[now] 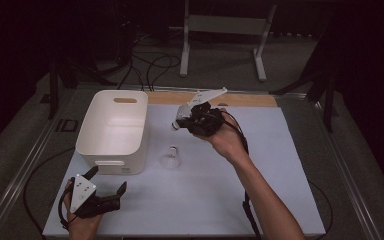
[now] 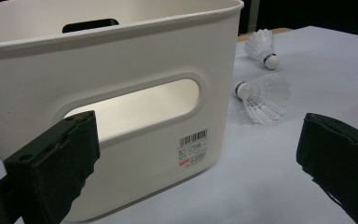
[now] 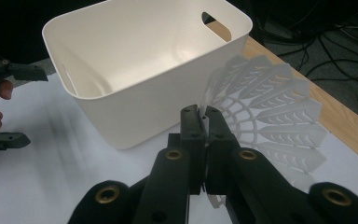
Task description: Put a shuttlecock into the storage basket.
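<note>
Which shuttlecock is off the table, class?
The shuttlecock pinched by its skirt in the right gripper; the other shuttlecock rests on the table beside the white bin.

A white feathered shuttlecock (image 2: pixel 262 99) with a blue-banded cork is lying right of the plain white plastic bin (image 2: pixel 135 56), showing a black barcode label with red print.

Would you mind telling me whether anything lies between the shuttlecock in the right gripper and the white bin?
Nothing visible does. The right gripper holds its shuttlecock in the air just beside the bin, whose top is open. The other shuttlecock lies on the table, below that path.
</note>
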{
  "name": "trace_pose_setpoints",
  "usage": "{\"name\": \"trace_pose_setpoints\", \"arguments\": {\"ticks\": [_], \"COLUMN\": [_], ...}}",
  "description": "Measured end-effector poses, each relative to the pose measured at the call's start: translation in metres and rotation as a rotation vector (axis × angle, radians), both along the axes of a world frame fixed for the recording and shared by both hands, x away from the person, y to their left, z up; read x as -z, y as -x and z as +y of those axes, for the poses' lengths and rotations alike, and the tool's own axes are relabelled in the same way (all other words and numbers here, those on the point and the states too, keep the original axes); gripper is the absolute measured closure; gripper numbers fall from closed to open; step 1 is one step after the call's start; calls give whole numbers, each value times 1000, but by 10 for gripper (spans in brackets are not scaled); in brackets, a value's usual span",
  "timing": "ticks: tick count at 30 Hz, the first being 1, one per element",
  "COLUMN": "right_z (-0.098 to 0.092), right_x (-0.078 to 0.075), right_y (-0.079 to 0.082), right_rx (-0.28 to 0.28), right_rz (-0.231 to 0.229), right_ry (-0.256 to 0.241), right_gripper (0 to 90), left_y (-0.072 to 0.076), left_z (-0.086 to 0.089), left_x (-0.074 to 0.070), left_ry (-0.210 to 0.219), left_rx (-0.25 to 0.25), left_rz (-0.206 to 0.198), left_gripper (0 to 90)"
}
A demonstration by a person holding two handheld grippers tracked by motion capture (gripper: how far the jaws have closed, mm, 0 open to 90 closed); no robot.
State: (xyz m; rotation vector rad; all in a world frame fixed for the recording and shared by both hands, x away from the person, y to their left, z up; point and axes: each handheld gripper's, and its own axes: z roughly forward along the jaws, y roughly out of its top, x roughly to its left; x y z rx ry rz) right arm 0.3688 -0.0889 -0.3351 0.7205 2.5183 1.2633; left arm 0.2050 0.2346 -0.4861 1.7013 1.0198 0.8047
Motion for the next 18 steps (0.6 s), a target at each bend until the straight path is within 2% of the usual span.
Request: {"name": "trace_pose_setpoints", "arguments": {"ticks": [18], "right_z": [16], "right_x": [-5], "right_y": [-7], "right_rx": [-2], "right_rz": [0], "right_ry": [-10], "right_gripper": [890], "left_y": [0], "left_z": [1], "left_x": [0], "left_ry": [2], "left_rx": [0], "left_rz": [-1], "left_gripper": [0]}}
